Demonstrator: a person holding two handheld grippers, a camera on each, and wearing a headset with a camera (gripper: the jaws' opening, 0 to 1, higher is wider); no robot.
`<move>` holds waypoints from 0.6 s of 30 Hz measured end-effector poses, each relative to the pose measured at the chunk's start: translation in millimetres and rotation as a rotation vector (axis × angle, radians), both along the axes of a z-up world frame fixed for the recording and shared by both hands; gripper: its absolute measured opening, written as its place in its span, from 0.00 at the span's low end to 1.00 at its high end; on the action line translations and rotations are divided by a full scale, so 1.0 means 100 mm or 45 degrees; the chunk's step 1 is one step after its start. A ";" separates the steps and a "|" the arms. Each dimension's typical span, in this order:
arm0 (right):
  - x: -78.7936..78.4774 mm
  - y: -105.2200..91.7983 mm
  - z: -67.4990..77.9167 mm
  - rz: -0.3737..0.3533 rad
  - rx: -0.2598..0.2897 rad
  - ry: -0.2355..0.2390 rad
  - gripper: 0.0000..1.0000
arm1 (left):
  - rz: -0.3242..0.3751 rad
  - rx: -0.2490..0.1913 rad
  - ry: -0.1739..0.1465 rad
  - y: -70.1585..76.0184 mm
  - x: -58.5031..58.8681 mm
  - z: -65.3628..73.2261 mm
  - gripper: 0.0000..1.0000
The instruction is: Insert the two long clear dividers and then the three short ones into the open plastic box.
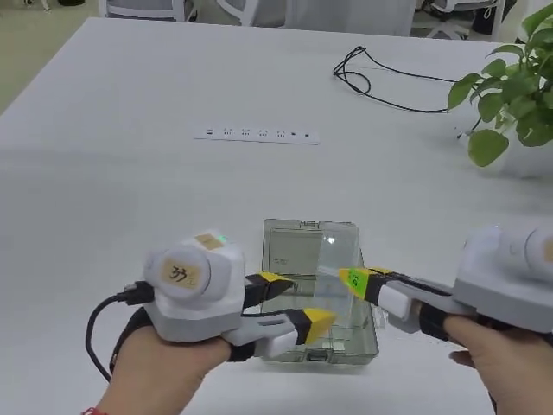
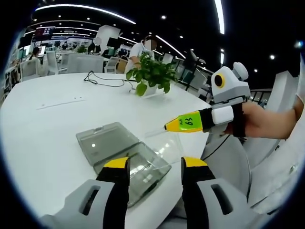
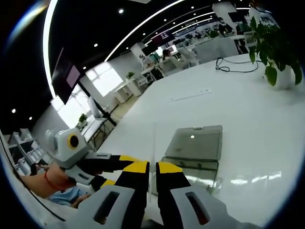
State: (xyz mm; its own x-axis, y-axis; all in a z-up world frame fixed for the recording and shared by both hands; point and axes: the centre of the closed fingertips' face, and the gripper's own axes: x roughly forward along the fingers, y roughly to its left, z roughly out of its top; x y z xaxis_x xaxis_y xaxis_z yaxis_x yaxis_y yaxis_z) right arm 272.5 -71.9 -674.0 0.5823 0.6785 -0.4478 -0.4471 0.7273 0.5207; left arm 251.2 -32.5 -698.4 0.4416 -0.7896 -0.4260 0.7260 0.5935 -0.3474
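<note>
One clear divider stands on edge above the open box, pinched at its right end by the right hand-held gripper. In the right gripper view that hand-held gripper's jaws are pressed almost together with the thin sheet rising between them. Whether this divider is a long or a short one cannot be told. Its lower edge is over the right half of the box, and whether it touches the box floor is unclear.

The box sits near the front middle of the white surface. Its clear lid is folded back flat on the far side, joined to the tray along the far wall.

The left hand-held gripper hovers at the near left corner of the box with its yellow-tipped jaws spread wide and nothing between them. In the left gripper view the tray and the lid lie beyond those jaws. A hand holds this gripper from below, and a black cord loops out of its left side. The other hand grips the right one at the near right edge.

Farther back on the surface lies a white power strip. A black cable curls at the far right, and a potted green plant stands at the right edge.
</note>
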 end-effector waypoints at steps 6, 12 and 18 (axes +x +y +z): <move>0.04 -0.03 0.02 -0.001 -0.018 0.007 0.07 | -0.042 0.021 -0.029 0.07 -0.02 -0.03 0.47; 0.11 -0.04 0.05 -0.001 -0.034 0.034 0.07 | -0.094 0.063 -0.062 0.18 -0.03 -0.10 0.55; 0.17 -0.10 0.02 -0.017 -0.061 0.086 0.07 | -0.138 0.099 -0.089 0.26 -0.02 -0.15 0.64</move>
State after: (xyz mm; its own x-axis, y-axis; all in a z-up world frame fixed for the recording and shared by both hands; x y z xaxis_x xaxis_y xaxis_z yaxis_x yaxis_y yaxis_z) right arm 289.5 -82.0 -672.2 0.5587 0.6474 -0.5183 -0.4020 0.7581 0.5136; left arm 249.4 -6.2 -713.5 0.3861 -0.8002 -0.4589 0.8083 0.5332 -0.2498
